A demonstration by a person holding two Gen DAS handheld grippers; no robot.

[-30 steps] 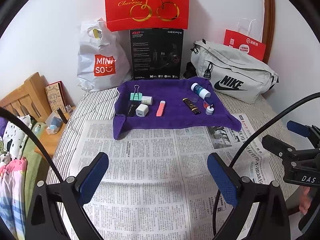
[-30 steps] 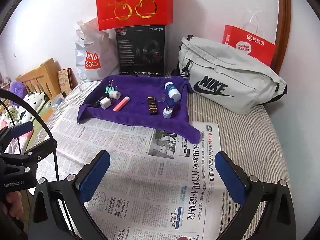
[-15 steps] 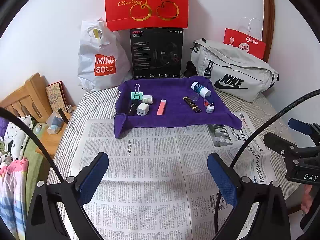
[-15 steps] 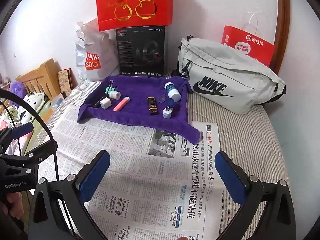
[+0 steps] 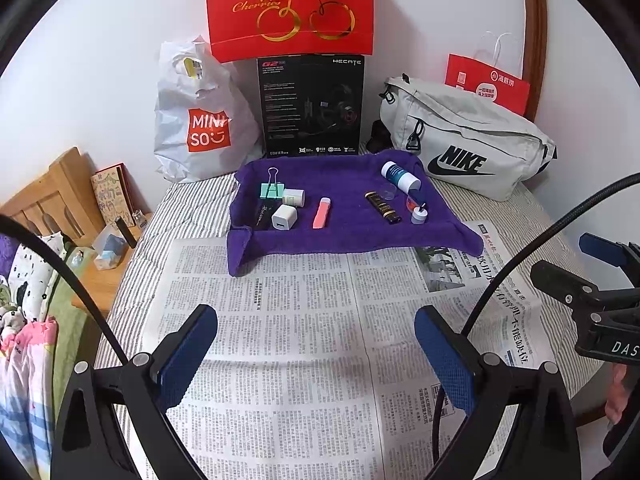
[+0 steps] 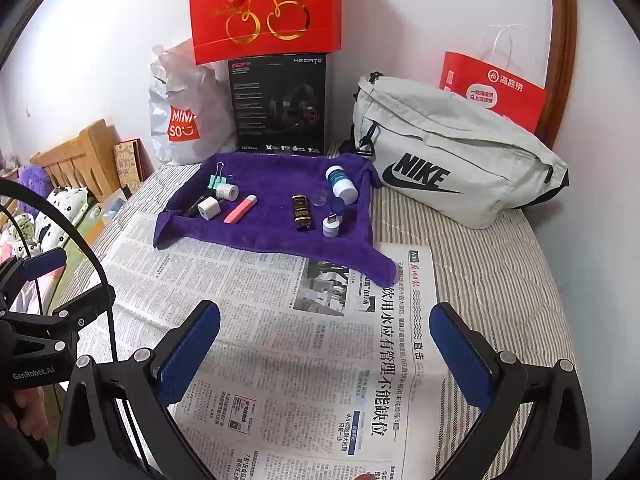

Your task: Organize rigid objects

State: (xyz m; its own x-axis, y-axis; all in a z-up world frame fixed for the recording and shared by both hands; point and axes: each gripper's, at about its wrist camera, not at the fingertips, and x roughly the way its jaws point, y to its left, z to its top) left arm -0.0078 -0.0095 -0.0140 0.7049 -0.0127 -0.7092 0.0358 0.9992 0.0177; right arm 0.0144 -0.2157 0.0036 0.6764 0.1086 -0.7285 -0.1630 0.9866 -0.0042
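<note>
A purple cloth (image 5: 352,236) (image 6: 272,176) lies on the bed beyond a newspaper (image 5: 288,340) (image 6: 280,320). On it lie a mint binder clip (image 5: 272,189), a small tape roll (image 5: 294,197), a white charger cube (image 5: 285,217) (image 6: 209,208), a pink tube (image 5: 321,213) (image 6: 240,209), a black and gold stick (image 5: 382,208) (image 6: 301,213), a blue and white bottle (image 5: 400,176) (image 6: 341,184) and a small white cap piece (image 5: 419,214) (image 6: 331,227). My left gripper (image 5: 316,354) and right gripper (image 6: 326,354) are both open and empty over the newspaper, well short of the cloth.
A white Minoso bag (image 5: 200,120), a black headset box (image 5: 312,106), a red cherry bag (image 5: 290,4) and a grey Nike bag (image 5: 464,140) line the wall. A wooden headboard and bedside shelf (image 5: 60,208) are left. The bed edge is on the right.
Both grippers have drawn back very slightly from the cloth; the objects look a little smaller. Nothing on the cloth has moved.
</note>
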